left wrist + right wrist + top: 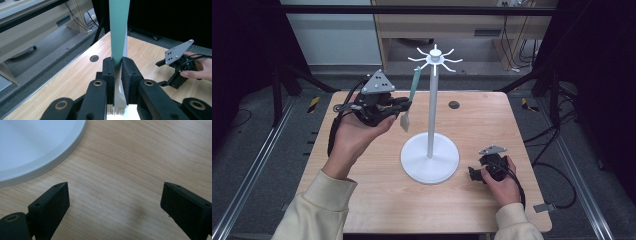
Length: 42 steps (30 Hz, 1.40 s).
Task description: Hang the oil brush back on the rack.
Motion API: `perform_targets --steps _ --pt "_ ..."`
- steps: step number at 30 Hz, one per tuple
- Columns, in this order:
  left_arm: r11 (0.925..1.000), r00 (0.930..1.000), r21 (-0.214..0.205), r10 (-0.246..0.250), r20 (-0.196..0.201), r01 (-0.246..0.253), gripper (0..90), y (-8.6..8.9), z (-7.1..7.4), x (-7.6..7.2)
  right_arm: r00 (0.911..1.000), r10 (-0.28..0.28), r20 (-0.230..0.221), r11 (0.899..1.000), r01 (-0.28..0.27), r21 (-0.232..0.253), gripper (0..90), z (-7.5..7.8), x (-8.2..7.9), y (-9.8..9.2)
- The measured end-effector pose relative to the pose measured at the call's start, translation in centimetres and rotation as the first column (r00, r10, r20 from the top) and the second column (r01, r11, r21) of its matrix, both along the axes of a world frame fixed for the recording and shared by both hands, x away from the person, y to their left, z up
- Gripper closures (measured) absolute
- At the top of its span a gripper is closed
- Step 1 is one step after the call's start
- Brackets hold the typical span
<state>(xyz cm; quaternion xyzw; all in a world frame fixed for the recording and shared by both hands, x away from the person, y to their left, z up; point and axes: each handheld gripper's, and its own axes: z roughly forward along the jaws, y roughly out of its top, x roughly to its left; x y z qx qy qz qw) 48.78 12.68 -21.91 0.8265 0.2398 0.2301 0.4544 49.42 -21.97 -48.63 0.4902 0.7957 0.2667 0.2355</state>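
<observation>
From the high view I see my left gripper (pixel 404 104) raised over the far left of the wooden table (pixel 377 200), clamped on a brush (pixel 410 100) with a mint-green handle and a pale head. The brush's long axis runs nearly upright, handle top up, just left of the white stand's (pixel 430 155) pole and below the ring of hooks (pixel 435 58); the hooks lie up and to the right of the handle's tip, so I judge the coming move is a lift toward them, and the left hand is plainly the nearer one. My right gripper (pixel 475 173) sits low beside the stand's round base. In the left gripper view the black padded jaws press flat on the smooth handle (pixel 119 32), short bristles (pixel 116 110) showing below. In the right gripper view the jaws stand wide apart with nothing between them, over grained wood, the base's (pixel 37 152) matte white rim just beside them.
</observation>
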Motion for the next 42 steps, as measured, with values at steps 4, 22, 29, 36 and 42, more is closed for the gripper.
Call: perform_targets --steps 4,22,29,36,42 --pt "1.0000 1.0000 0.001 -0.004 -0.002 0.004 81.3 0.1 0.0 0.2 1.0000 0.000 -0.001 1.000 0.000 0.004 9.0 0.0 0.0 0.0" --pt "0.9992 0.9974 -0.027 0.031 0.066 -0.029 53.3 0.6 0.4 -0.5 1.0000 -0.004 0.003 1.000 0.004 0.007 9.0 0.0 -0.1 -0.1" --pt "0.9984 0.9961 -0.022 0.053 0.071 -0.052 21.5 1.8 -0.3 -1.7 1.0000 -0.005 0.005 1.000 0.005 0.009 9.0 0.2 -0.2 -0.2" --pt "0.9991 0.9986 -0.004 0.042 0.033 -0.042 10.8 3.2 -1.2 -2.9 0.9999 -0.010 0.007 1.000 0.010 0.009 9.0 0.2 -0.2 -0.2" --pt "0.9998 0.9991 0.015 0.014 0.040 -0.014 6.8 3.7 -2.6 -3.9 0.9999 -0.010 0.007 1.000 0.010 0.002 9.0 0.1 -0.2 -0.3"
